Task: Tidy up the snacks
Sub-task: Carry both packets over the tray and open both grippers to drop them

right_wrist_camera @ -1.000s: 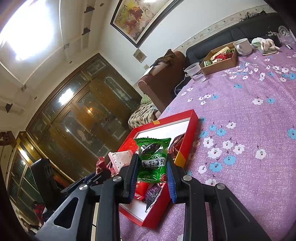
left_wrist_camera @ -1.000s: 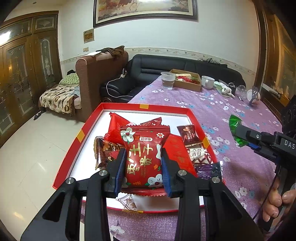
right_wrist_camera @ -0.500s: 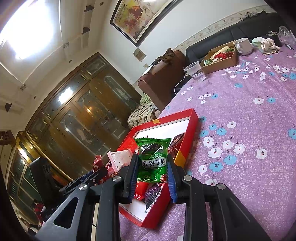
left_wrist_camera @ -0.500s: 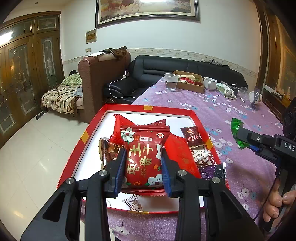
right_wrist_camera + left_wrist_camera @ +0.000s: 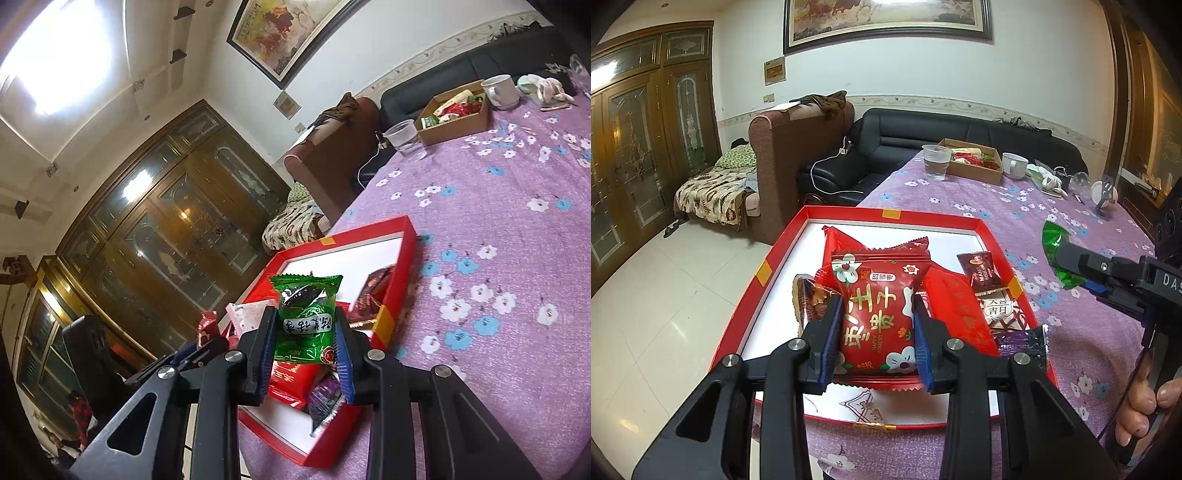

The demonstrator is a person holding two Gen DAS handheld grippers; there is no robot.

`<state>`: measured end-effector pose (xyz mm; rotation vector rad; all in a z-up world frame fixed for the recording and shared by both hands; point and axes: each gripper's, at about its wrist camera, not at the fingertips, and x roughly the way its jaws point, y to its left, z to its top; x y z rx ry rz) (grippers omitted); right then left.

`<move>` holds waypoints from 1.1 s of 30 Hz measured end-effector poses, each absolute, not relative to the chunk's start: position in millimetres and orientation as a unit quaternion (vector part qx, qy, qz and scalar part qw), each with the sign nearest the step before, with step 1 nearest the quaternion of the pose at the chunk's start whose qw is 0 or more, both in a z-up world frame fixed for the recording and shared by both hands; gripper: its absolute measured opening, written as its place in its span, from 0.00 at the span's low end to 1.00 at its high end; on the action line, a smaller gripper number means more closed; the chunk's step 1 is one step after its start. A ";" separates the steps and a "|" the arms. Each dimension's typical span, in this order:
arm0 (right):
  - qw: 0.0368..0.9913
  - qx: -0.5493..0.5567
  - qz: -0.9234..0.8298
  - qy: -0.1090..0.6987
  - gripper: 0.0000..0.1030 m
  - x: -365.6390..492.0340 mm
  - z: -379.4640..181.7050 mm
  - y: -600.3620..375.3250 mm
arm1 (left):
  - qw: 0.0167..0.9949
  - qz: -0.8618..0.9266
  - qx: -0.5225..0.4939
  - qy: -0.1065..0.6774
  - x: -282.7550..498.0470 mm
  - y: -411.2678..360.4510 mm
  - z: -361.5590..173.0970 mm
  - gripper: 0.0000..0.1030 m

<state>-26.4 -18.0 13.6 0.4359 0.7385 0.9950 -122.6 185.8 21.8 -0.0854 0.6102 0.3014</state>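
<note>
The left gripper [image 5: 879,328] is clamped on a red snack packet [image 5: 877,314], held above the red tray [image 5: 768,266]. The right gripper [image 5: 306,339] is clamped on a green snack packet [image 5: 306,317] over the tray's right rim. The tray's far half is bare white; the flowered purple tablecloth [image 5: 498,229] beyond is clear up to the plastic cup [image 5: 936,161].
</note>
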 end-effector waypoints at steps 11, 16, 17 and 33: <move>0.788 0.196 0.473 0.343 0.30 -19.8 18.5 3.1 | 0.939 0.154 -0.049 0.303 -119.7 193.1 17.7 0.32; 0.785 0.196 0.475 0.345 0.30 -19.4 14.8 8.2 | 0.938 0.157 -0.051 0.305 -117.9 197.2 15.5 0.32; 0.785 0.196 0.476 0.346 0.30 -19.5 14.6 9.2 | 0.938 0.158 -0.052 0.304 -118.5 199.0 15.6 0.32; 0.781 0.171 0.477 0.364 0.30 -18.9 6.6 25.3 | 0.938 0.163 -0.058 0.302 -112.9 208.3 12.2 0.32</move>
